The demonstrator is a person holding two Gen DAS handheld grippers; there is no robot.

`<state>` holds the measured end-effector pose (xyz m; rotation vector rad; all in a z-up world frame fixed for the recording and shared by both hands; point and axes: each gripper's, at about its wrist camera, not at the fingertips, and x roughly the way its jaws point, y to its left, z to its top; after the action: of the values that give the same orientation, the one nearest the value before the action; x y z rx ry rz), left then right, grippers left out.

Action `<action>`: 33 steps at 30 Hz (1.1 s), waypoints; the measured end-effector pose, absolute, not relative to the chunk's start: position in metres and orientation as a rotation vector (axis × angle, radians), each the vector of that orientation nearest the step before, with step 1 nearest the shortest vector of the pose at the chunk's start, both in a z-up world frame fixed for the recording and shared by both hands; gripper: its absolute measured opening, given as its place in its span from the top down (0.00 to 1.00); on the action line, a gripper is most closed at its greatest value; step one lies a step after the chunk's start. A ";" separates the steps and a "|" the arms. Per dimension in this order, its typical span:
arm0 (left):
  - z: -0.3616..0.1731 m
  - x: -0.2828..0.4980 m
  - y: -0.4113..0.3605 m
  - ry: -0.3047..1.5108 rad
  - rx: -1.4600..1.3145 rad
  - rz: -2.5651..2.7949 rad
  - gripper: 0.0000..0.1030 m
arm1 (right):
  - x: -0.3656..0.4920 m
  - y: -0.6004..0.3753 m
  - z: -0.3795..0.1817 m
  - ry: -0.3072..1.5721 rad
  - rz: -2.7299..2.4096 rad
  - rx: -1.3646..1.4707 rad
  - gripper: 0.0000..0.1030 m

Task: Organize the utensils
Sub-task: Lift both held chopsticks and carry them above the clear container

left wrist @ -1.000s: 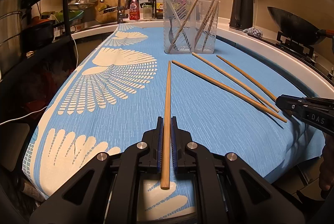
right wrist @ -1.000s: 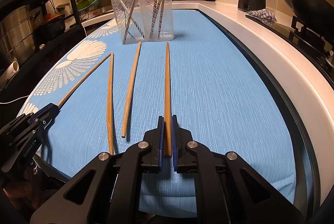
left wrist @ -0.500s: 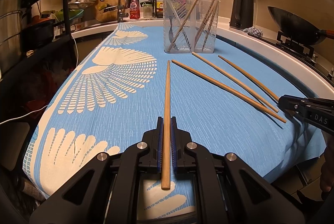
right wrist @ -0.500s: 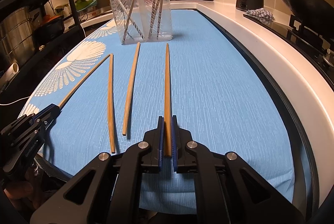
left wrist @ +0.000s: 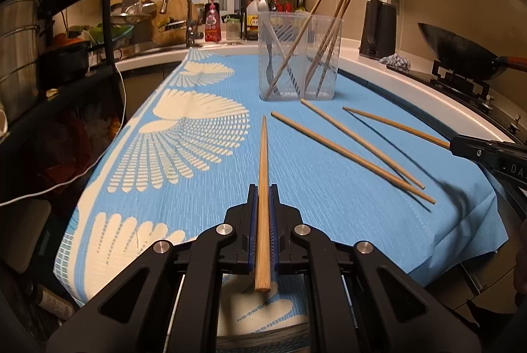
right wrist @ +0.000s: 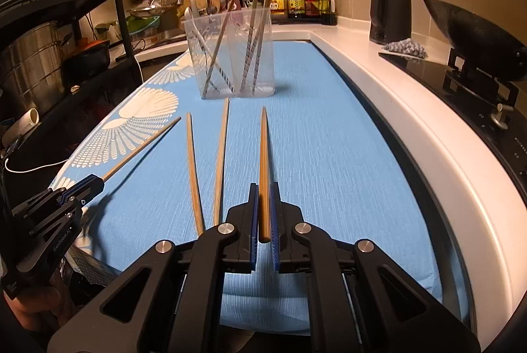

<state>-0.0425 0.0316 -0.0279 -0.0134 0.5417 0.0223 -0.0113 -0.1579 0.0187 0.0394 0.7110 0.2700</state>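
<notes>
My left gripper (left wrist: 263,188) is shut on a wooden chopstick (left wrist: 263,175) that points toward a clear plastic utensil holder (left wrist: 298,56) with several chopsticks and a fork in it. My right gripper (right wrist: 263,186) is shut on another chopstick (right wrist: 263,162), lifted slightly off the blue cloth (right wrist: 329,172). Two loose chopsticks (right wrist: 204,168) lie on the cloth between the grippers; they also show in the left wrist view (left wrist: 349,152). The right gripper (left wrist: 456,145) shows at the right edge of the left wrist view, the left gripper (right wrist: 95,185) at the left of the right wrist view.
The holder (right wrist: 230,56) stands at the far end of the cloth. A wok (left wrist: 461,56) on a stove and a black kettle (left wrist: 378,30) are at the right. A sink tap (left wrist: 184,13) and a dark shelf rack (left wrist: 49,40) are at the left.
Both grippers have lifted their chopsticks slightly off the cloth and moved a little toward the holder. The two loose chopsticks have not moved.
</notes>
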 end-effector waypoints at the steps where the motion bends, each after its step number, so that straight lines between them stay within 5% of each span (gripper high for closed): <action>1: -0.025 -0.044 0.032 0.533 -0.010 0.022 0.94 | -0.013 -0.159 0.021 0.703 0.270 0.041 0.93; 23: 0.074 -0.018 0.056 0.343 -0.025 -0.002 0.94 | 0.017 -0.160 0.120 0.501 0.308 0.048 0.94; 33: 0.105 0.023 0.070 0.450 -0.100 -0.042 0.94 | 0.054 -0.152 0.155 0.513 0.356 0.069 0.94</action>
<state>0.0230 0.0700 0.1048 -0.1003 0.4497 -0.0415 0.0543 -0.1520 0.1550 0.0687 0.5129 0.3557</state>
